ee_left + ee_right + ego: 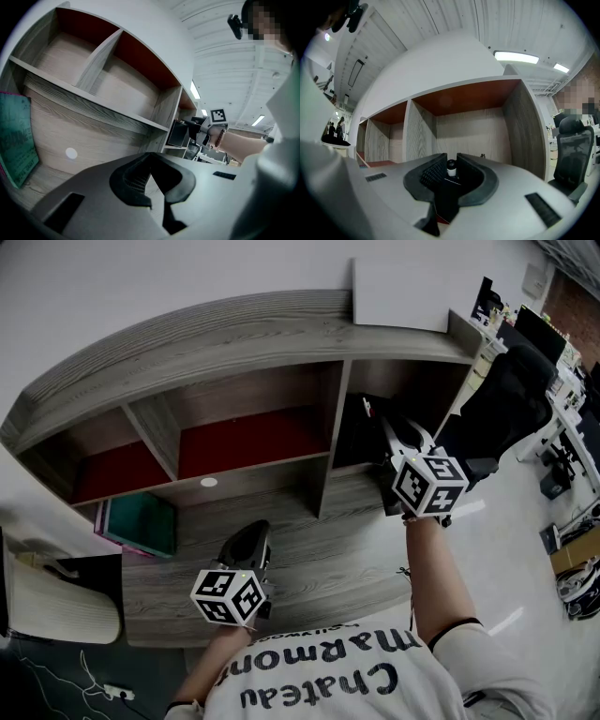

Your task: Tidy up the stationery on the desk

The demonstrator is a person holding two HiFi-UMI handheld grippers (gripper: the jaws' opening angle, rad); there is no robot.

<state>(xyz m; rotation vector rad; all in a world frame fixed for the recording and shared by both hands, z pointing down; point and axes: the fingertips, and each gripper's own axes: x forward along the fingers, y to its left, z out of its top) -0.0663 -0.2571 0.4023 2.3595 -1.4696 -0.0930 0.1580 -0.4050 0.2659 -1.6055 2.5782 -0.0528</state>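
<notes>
Holding: the right claw point(451, 161) was clamped on a small dark container point(448, 190) with a white neck and black cap. It was at the mouth of the shelf's right compartment point(361, 423), right of centre in the head view.
Left claw point(247, 542): closed on nothing, hovering over the bench point(347, 549) at lower centre.
Done: a teal notebook point(141, 521) stood under the shelf, at the left.
Left: placing and releasing the container. The task seemed nearly finished, as no other loose stationery showed.
</notes>
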